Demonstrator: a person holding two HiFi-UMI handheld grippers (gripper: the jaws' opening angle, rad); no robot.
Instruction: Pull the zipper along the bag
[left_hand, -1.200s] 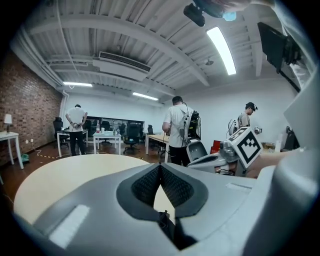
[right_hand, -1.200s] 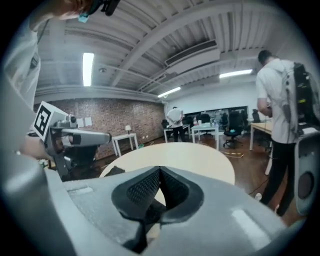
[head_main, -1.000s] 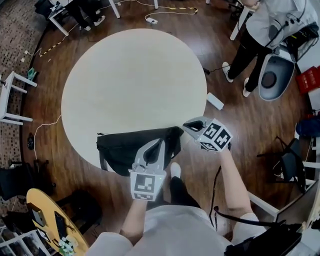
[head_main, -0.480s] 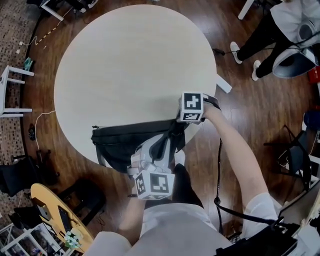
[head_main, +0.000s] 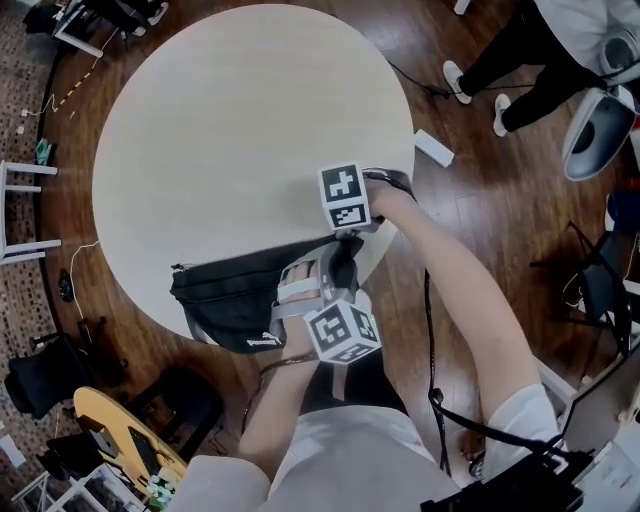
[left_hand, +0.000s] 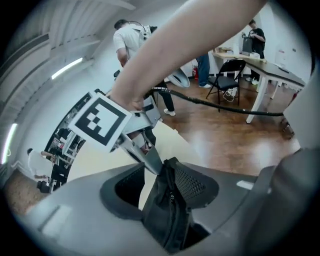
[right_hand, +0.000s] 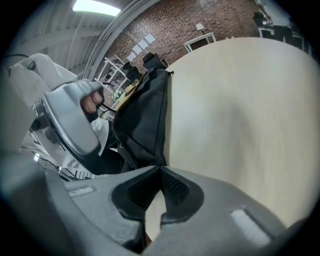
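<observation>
A black bag (head_main: 240, 300) lies at the near edge of the round pale table (head_main: 230, 130). My left gripper (head_main: 318, 268) reaches up from the near side to the bag's right end. In the left gripper view its jaws have just been opening and stand wide, with the bag's end (left_hand: 167, 220) and its zipper (left_hand: 171, 197) upright between them. My right gripper (head_main: 345, 242) comes from the far side onto the same end. Its tips (right_hand: 161, 171) meet on the corner of the bag (right_hand: 145, 120). The right gripper (left_hand: 152, 162) shows as a narrow blade touching that corner.
The bag hangs partly over the table's near rim. A white box (head_main: 432, 147) lies on the wood floor right of the table, near a standing person (head_main: 540, 50) and a round white seat (head_main: 600, 130). A yellow object (head_main: 110, 430) sits on the floor at lower left.
Both grippers have come down onto the bag's right end. The right one swung in from beside the table to the corner. The left one rolled and its jaws opened around the bag.
</observation>
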